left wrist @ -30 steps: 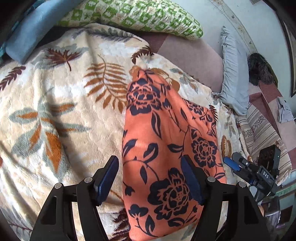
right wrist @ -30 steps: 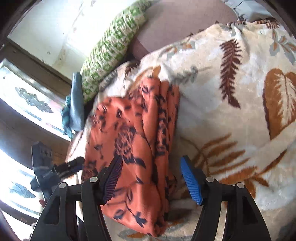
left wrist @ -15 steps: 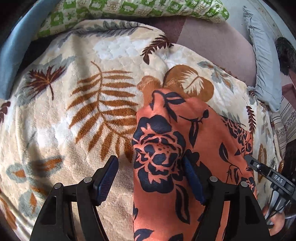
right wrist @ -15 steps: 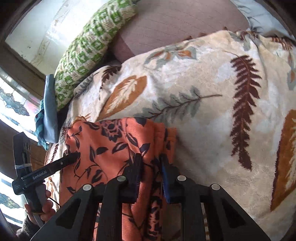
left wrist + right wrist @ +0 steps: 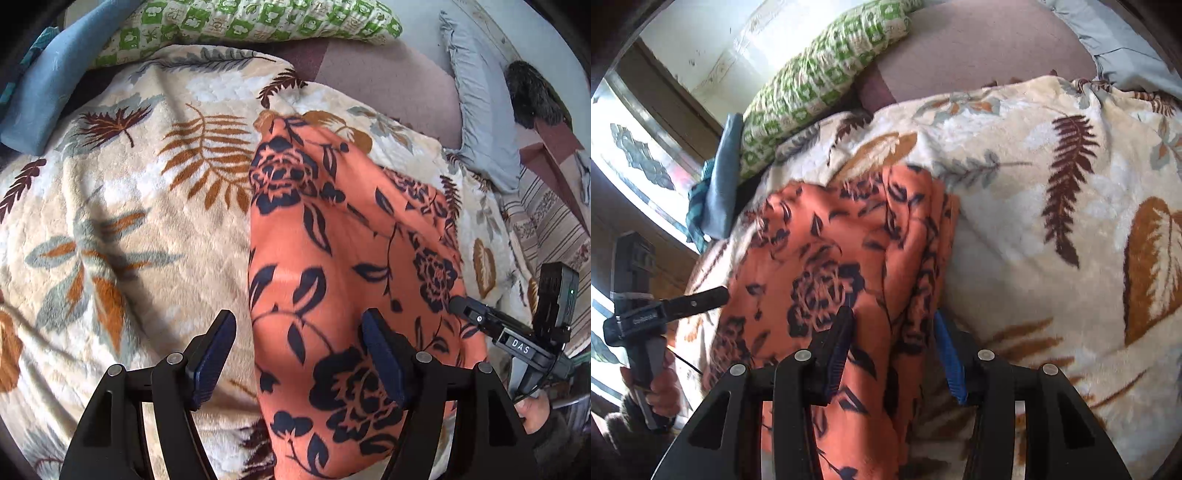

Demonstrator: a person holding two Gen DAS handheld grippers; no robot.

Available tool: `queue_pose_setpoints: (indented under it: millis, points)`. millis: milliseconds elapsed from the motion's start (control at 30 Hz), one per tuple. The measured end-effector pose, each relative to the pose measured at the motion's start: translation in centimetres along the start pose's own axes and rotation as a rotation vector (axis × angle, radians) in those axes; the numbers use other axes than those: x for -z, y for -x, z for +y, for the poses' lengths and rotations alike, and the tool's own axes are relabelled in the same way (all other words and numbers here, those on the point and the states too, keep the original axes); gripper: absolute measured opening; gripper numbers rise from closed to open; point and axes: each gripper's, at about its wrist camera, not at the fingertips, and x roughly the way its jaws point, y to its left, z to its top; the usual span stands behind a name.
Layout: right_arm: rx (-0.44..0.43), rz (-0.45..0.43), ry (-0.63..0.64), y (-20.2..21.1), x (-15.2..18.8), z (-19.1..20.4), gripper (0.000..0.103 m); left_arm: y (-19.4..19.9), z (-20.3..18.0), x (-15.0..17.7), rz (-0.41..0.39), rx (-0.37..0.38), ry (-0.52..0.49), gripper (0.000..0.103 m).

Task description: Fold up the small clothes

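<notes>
An orange cloth with dark navy flowers [image 5: 332, 240] lies folded lengthwise on a cream leaf-patterned blanket [image 5: 129, 221]. My left gripper [image 5: 298, 321] hovers over the cloth's left edge, jaws wide and closing slightly; that edge runs between them and the pads do not press it. In the right wrist view the cloth [image 5: 820, 258] shows its bunched right edge between the jaws of my right gripper [image 5: 892, 317], which are opening and stand apart. Each gripper shows in the other's view, the right one [image 5: 461, 306] and the left one [image 5: 716, 295], each held by a hand.
A green-and-white pillow [image 5: 240, 18] and a blue cloth [image 5: 48, 74] lie at the bed's far side. A grey pillow [image 5: 480, 110], a dark furry thing [image 5: 532, 96] and a striped cloth [image 5: 546, 229] lie to the right. A patterned window [image 5: 635, 158] stands beyond the left gripper.
Both grippers went forward along the cloth and came back. The right gripper closed on the bunched edge half a second ago and has opened again. The left stayed wide.
</notes>
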Motion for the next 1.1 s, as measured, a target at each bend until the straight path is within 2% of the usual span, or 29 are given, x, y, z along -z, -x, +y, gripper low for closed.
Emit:
queue_pose_setpoints:
  millis: [67, 100, 133, 200, 300, 367, 500, 600, 667, 967, 1100]
  points:
    - [0.052, 0.015, -0.013, -1.1, 1.4, -0.7, 0.061, -0.4, -0.8, 1.5, -0.012, -0.092, -0.041, 0.074]
    - [0.074, 0.003, -0.028, -1.2, 1.6, -1.1, 0.075, -0.1, -1.2, 1.8, -0.02, -0.104, -0.05, 0.074]
    - [0.074, 0.003, -0.054, -1.1, 1.5, -1.5, 0.076, 0.2, -1.4, 1.7, -0.021, -0.112, -0.043, 0.074]
    - [0.085, 0.023, -0.091, -0.5, 1.1, -1.4, 0.076, 1.2, -1.7, 1.6, -0.009, -0.09, -0.022, 0.07]
    - [0.124, -0.003, -0.043, 2.0, 1.3, 0.1, 0.079, 3.5, -2.7, 2.6, -0.045, -0.119, -0.028, 0.071]
    - [0.16, -0.023, 0.0, 3.9, 2.0, 1.3, 0.079, 5.4, -3.7, 3.9, -0.078, -0.154, -0.036, 0.072]
    - [0.236, -0.047, 0.045, 7.1, 4.2, 3.6, 0.088, 7.7, -6.0, 7.6, -0.104, -0.227, -0.085, 0.072]
    - [0.291, -0.028, 0.064, 8.6, 6.0, 4.9, 0.088, 9.7, -8.0, 10.6, -0.139, -0.234, -0.141, 0.072]
    - [0.321, -0.024, 0.092, 9.2, 7.3, 5.8, 0.088, 10.8, -8.6, 12.2, -0.166, -0.226, -0.138, 0.072]
    - [0.423, -0.168, 0.246, 12.9, 12.6, 10.4, 0.088, 13.0, -9.2, 17.3, -0.182, -0.321, -0.146, 0.072]
    - [0.404, -0.222, 0.302, 14.0, 13.5, 11.9, 0.088, 13.5, -8.5, 17.7, -0.168, -0.342, -0.146, 0.071]
